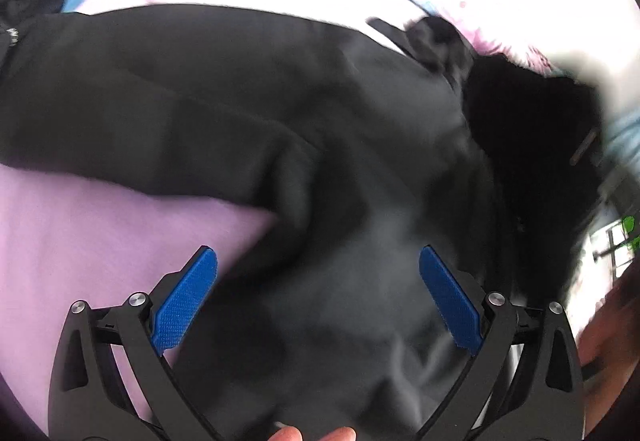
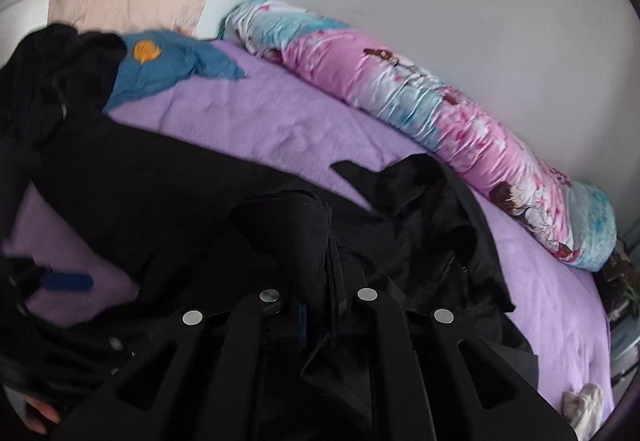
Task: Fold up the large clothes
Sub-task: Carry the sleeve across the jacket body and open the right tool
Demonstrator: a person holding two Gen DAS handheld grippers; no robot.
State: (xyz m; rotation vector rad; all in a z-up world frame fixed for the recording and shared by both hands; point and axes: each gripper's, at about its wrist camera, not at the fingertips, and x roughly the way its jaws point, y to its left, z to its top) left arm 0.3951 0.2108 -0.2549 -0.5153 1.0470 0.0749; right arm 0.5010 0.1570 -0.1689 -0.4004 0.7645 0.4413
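A large black garment (image 1: 248, 113) lies spread across a purple bed sheet (image 1: 80, 233). My left gripper (image 1: 318, 265) is open just above the garment's near part, blue pads (image 1: 184, 305) wide apart, nothing between them. In the right wrist view the same black garment (image 2: 168, 181) stretches across the sheet (image 2: 280, 121). My right gripper (image 2: 320, 281) is shut on a bunched fold of the black garment (image 2: 288, 225), which stands up between the fingers. The left gripper's blue pad (image 2: 68, 281) shows at the far left of that view.
A long pink and blue printed bolster (image 2: 440, 97) lies along the wall. A blue garment with a yellow patch (image 2: 160, 61) and a dark heap of clothes (image 2: 40, 81) sit at the bed's head. A white sock (image 2: 584, 405) lies near the right edge.
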